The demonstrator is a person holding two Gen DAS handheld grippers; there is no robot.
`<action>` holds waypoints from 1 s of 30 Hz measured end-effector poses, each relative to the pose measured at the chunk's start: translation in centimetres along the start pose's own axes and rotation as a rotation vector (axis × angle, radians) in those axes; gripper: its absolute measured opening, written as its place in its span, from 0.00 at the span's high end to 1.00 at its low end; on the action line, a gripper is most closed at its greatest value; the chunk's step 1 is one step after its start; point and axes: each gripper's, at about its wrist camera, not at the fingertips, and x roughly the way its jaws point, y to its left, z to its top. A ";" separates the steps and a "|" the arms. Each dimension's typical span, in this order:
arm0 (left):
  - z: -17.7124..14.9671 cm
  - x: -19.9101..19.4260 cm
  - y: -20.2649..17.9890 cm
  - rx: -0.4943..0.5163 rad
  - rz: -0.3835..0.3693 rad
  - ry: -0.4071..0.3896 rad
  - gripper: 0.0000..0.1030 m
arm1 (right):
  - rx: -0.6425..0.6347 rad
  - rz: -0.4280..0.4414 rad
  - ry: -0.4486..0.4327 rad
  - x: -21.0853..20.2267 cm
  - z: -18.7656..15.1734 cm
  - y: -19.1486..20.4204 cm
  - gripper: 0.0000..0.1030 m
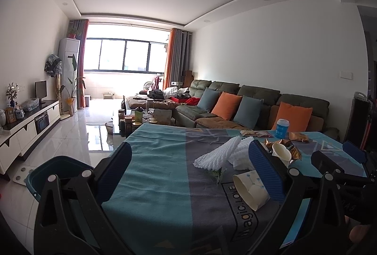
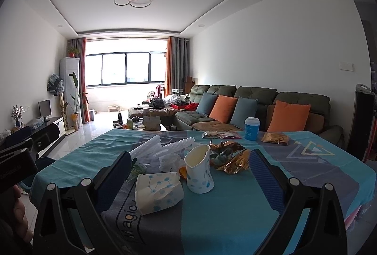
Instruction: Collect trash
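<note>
While the left gripper (image 1: 190,167) hangs with its fingers spread wide and empty above the teal tablecloth (image 1: 153,174), a crushed paper cup (image 1: 251,190) lies on its side just beside the right finger, white foam netting (image 1: 219,156) beyond it. At the table's left edge stands a dark teal bin (image 1: 59,165).

From the right wrist, the right gripper (image 2: 190,167) is likewise wide, gripping nothing; between its fingers lie the crushed cup (image 2: 157,192) and an upright dented cup (image 2: 199,169), probably touching crumpled gold wrappers (image 2: 229,157).
</note>
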 end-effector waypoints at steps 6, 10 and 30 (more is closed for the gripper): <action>0.0 -0.1 0.1 -0.002 0.000 0.003 0.05 | -0.001 -0.002 0.000 -0.1 0.1 -0.1 0.06; 0.1 -0.3 0.3 0.001 0.002 0.003 0.05 | 0.001 -0.007 -0.002 -0.2 0.1 -0.1 0.06; -0.1 0.2 -0.5 0.016 -0.014 0.032 0.05 | 0.010 -0.024 0.018 0.2 0.0 -0.5 0.06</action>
